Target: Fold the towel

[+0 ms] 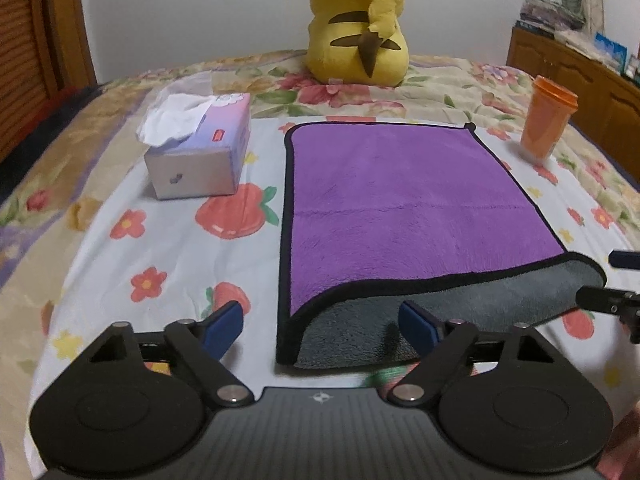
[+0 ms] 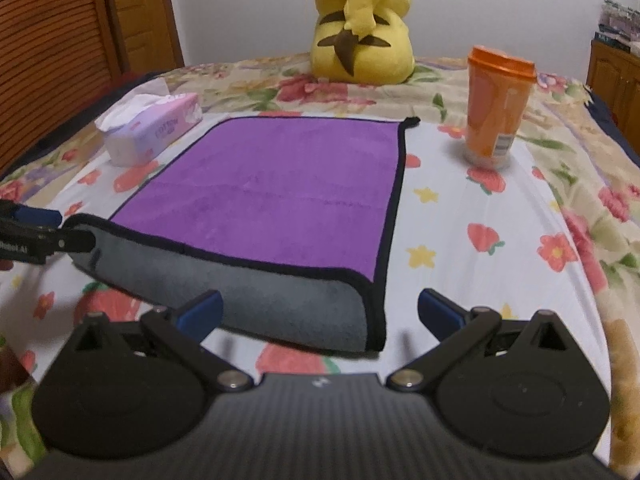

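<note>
On bed, purple towel (image 1: 400,200) flat, near edge flipped grey-side up, first fold seemingly just started; left gripper (image 1: 320,330) and right gripper (image 2: 320,314) both wide open, holding nothing; next: pinch near corners, carry far.

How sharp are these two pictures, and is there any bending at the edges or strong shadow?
Left wrist view: fisheye curves the bed edges; the purple towel is fairly sharp, the tissue box softer; lighting dim and even, faint shadow under the open left claw. Right wrist view: same curving; orange cup slightly blurred, corners dark.
</note>
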